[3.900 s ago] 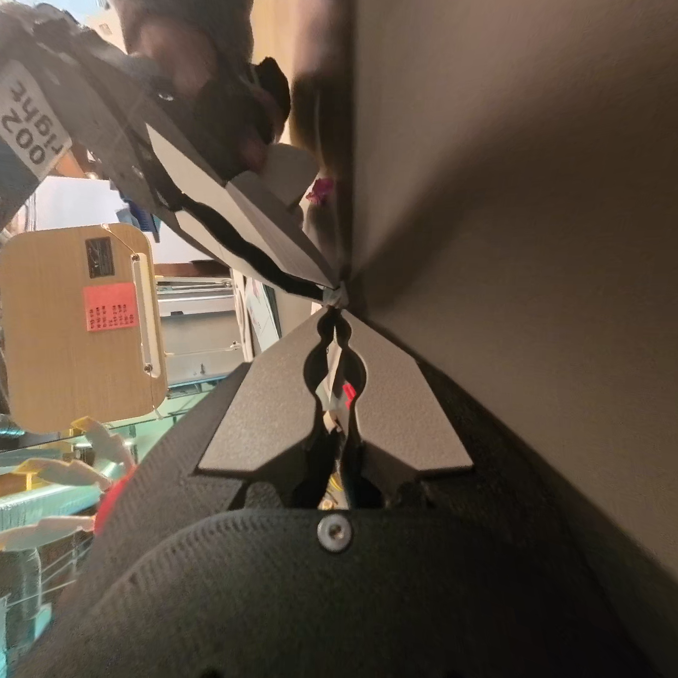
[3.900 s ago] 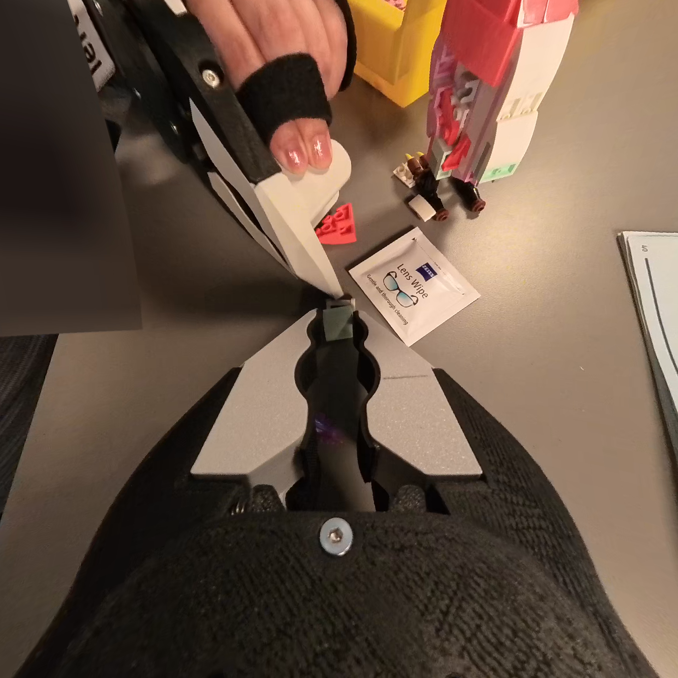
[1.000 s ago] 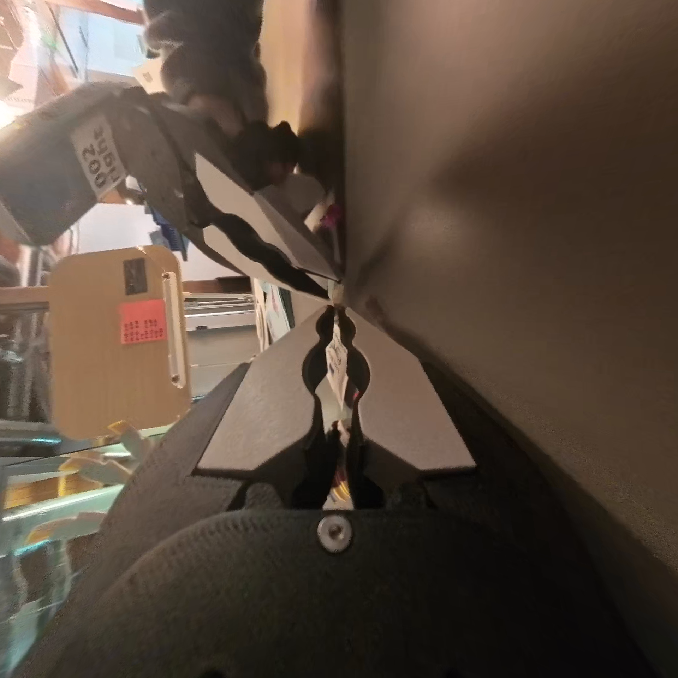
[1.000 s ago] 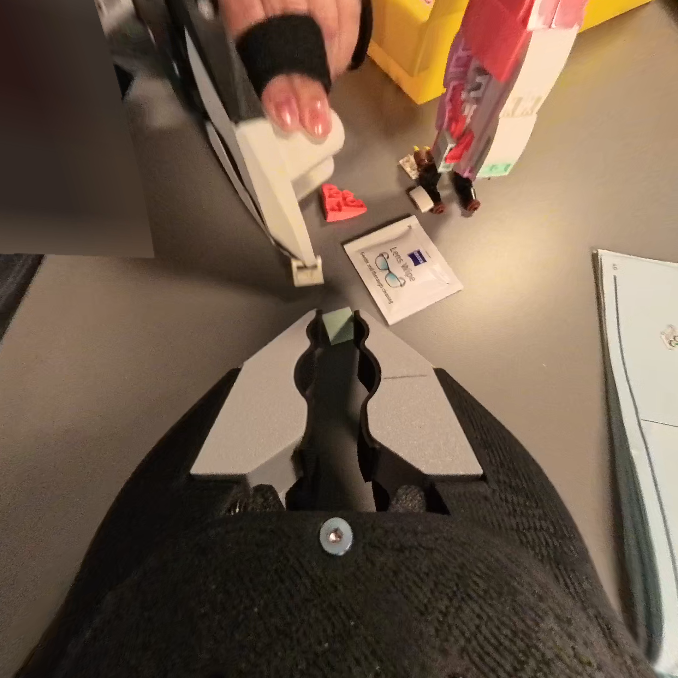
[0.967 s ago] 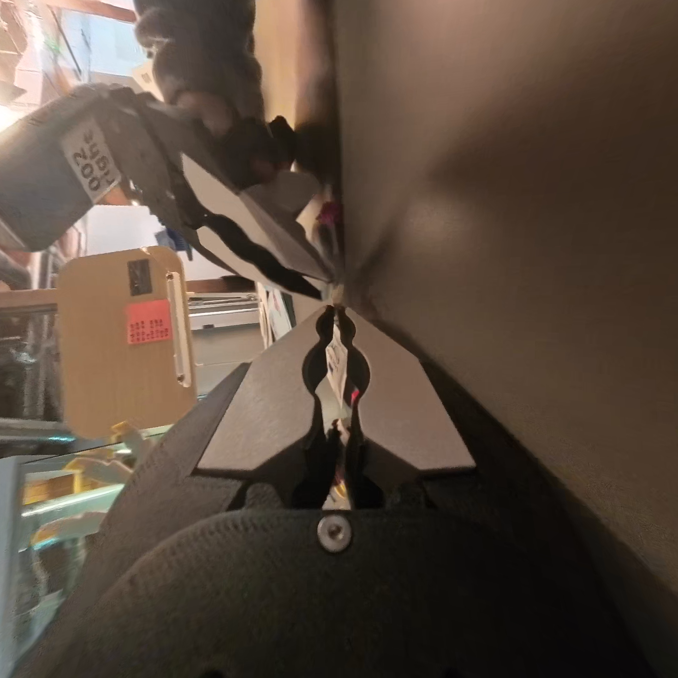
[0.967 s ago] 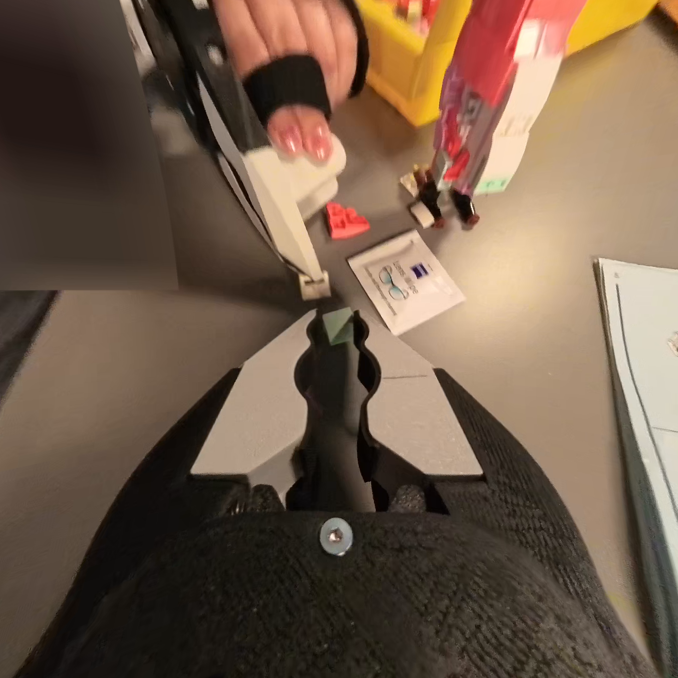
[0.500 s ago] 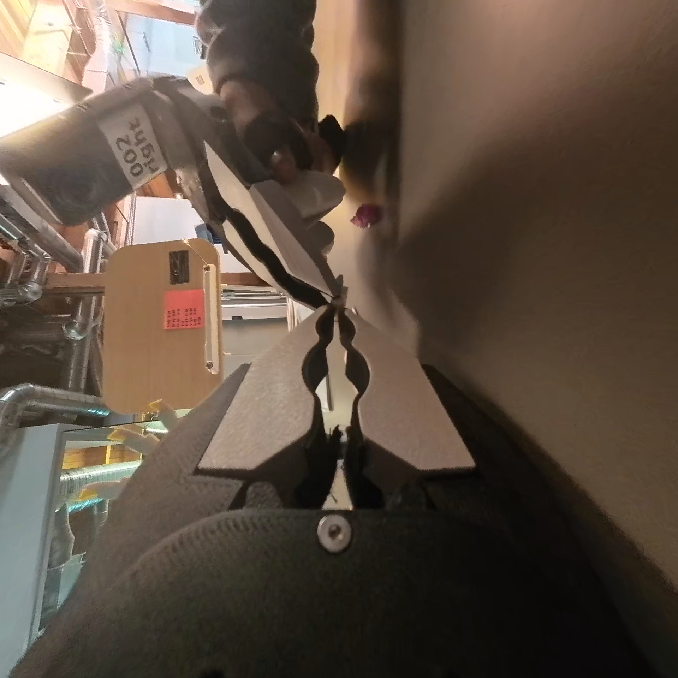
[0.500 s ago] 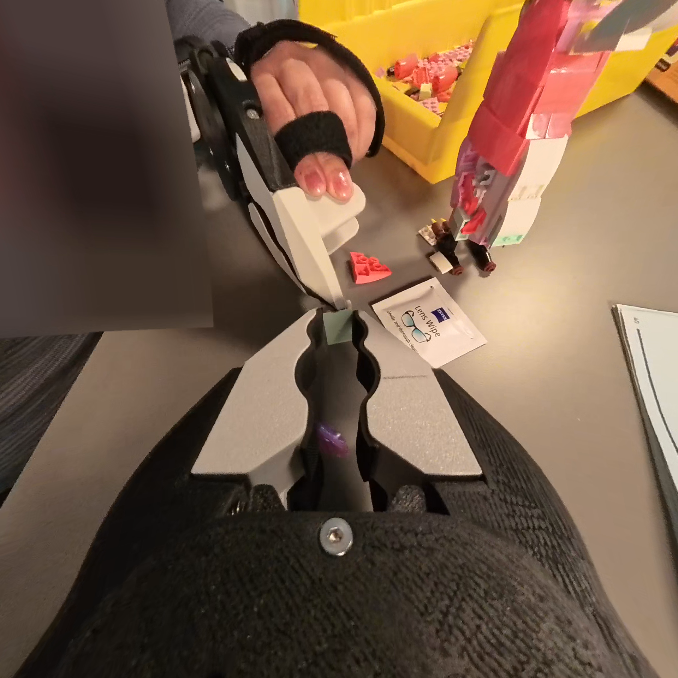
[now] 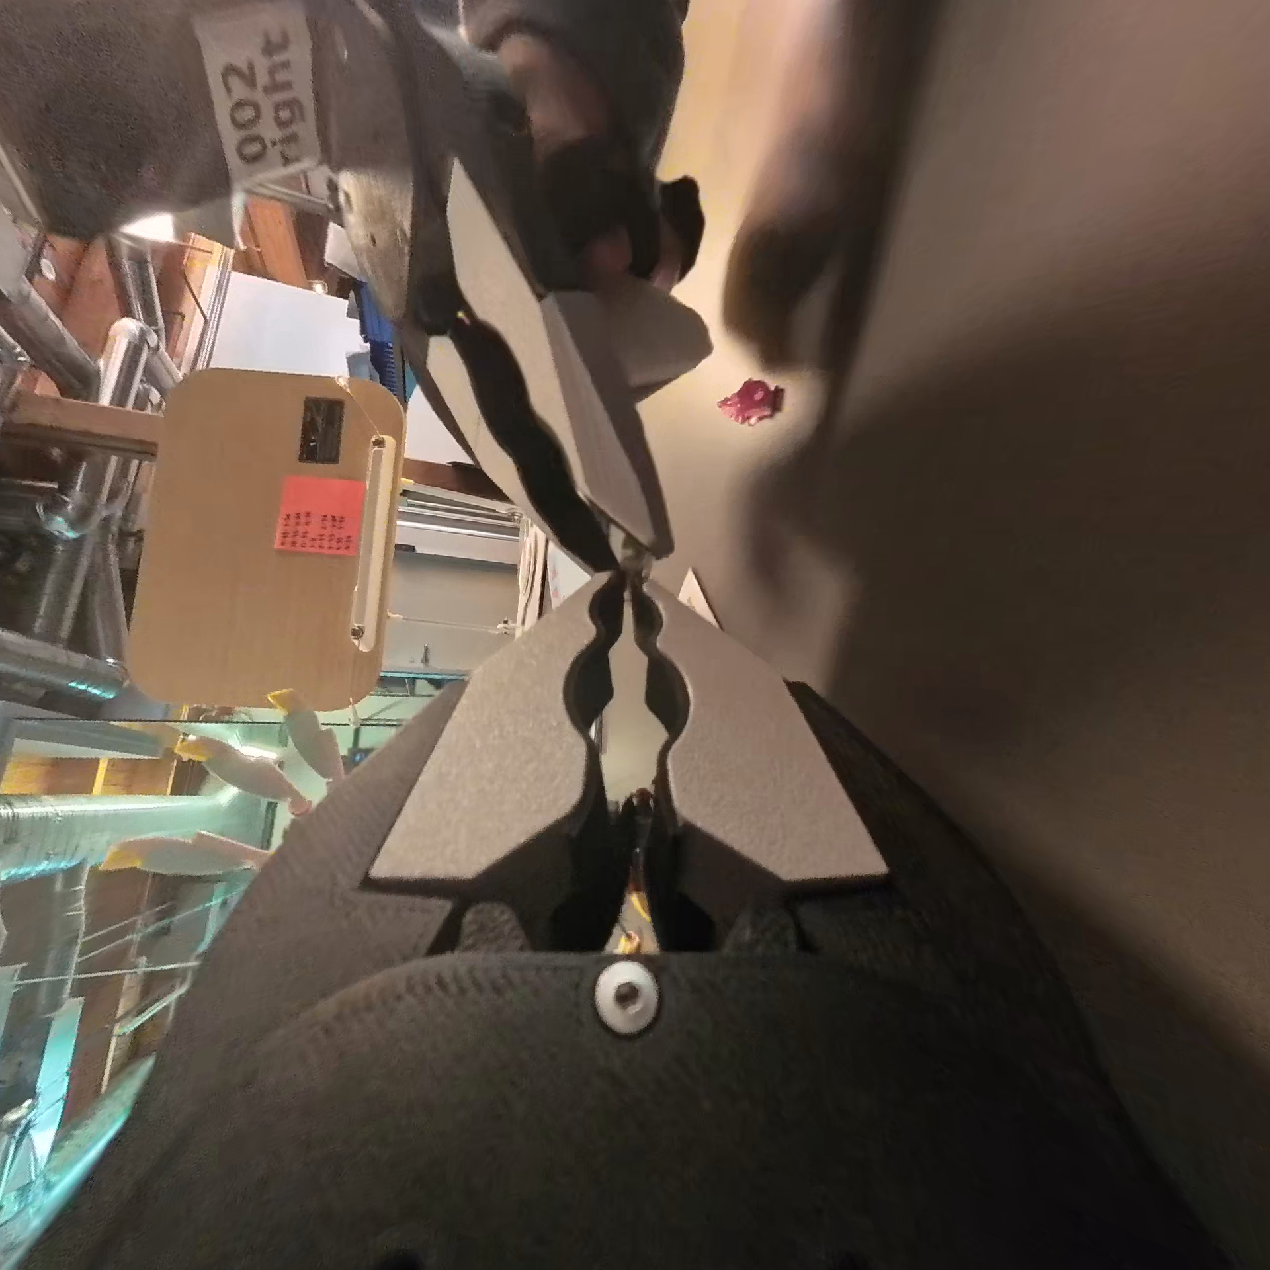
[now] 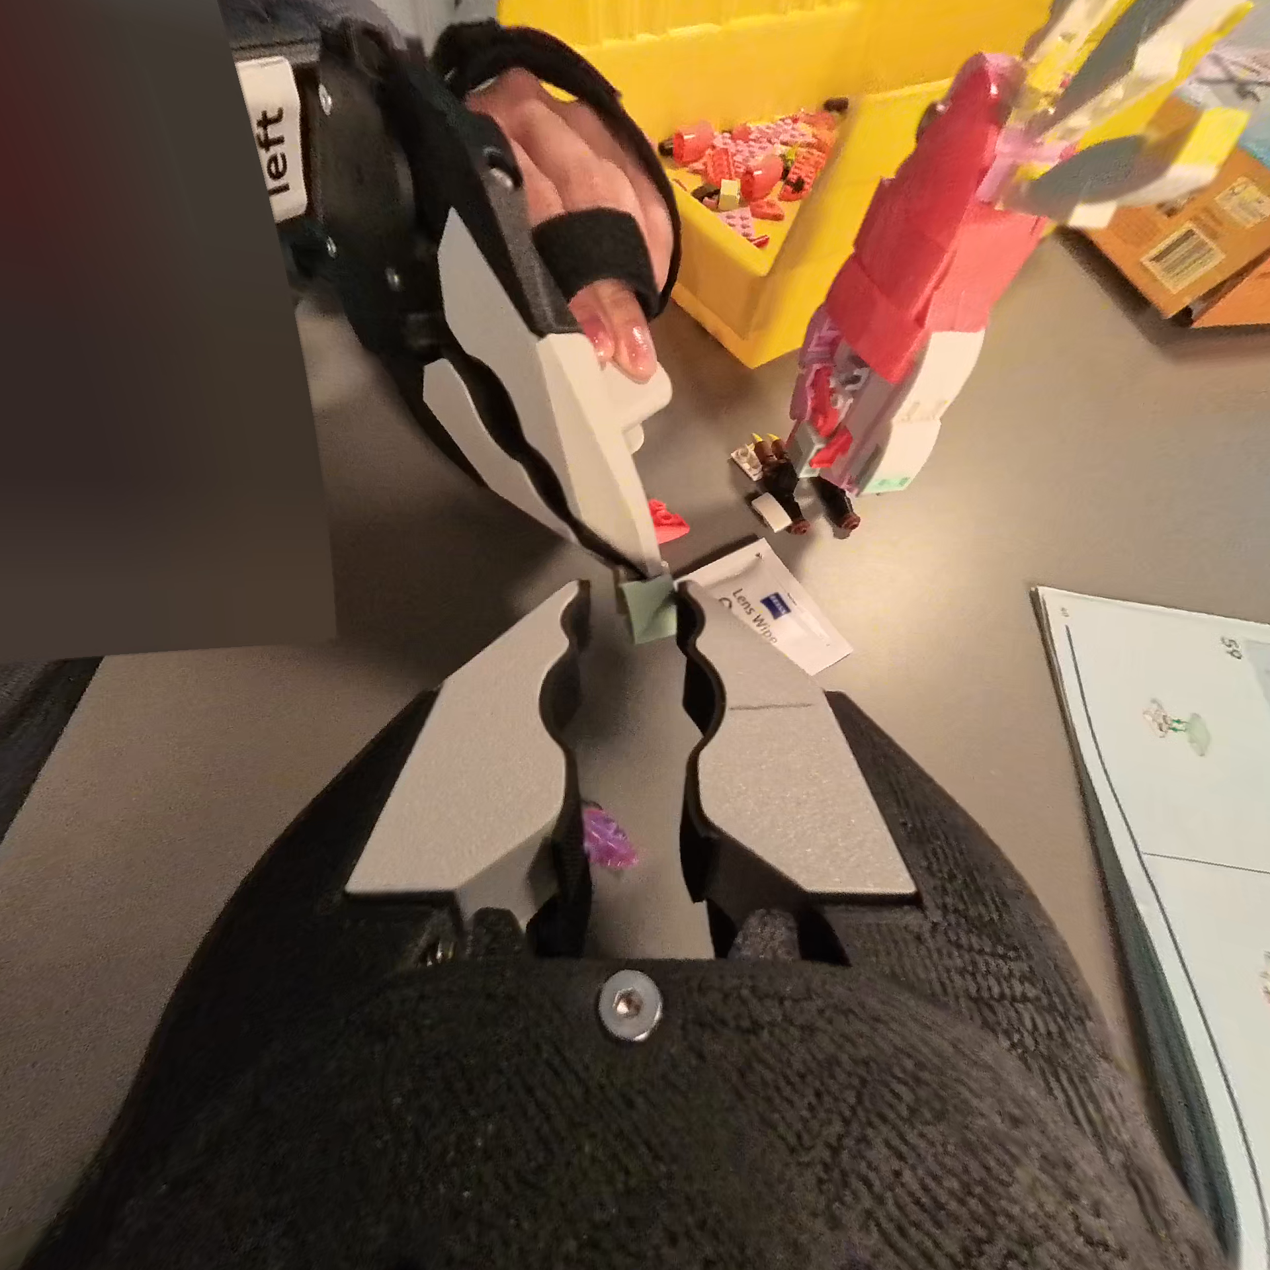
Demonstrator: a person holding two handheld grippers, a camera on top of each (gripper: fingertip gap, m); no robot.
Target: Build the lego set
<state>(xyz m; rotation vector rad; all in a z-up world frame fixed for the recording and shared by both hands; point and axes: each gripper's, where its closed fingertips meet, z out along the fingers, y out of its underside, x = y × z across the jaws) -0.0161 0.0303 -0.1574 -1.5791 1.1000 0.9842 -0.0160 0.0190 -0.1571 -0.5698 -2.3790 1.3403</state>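
Now right gripper (image 10: 632,605) jaws gape beside green brick (image 10: 646,608); left gripper (image 10: 642,567) pinches its top.

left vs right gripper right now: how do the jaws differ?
1. The left gripper has its jaws closed to the tips; the right gripper has its jaws apart.
2. The left gripper pinches a small pale piece; the right gripper only touches the green brick with one pad, and a gap shows at the other.

Both have grey fingers, and their tips meet at the brick.
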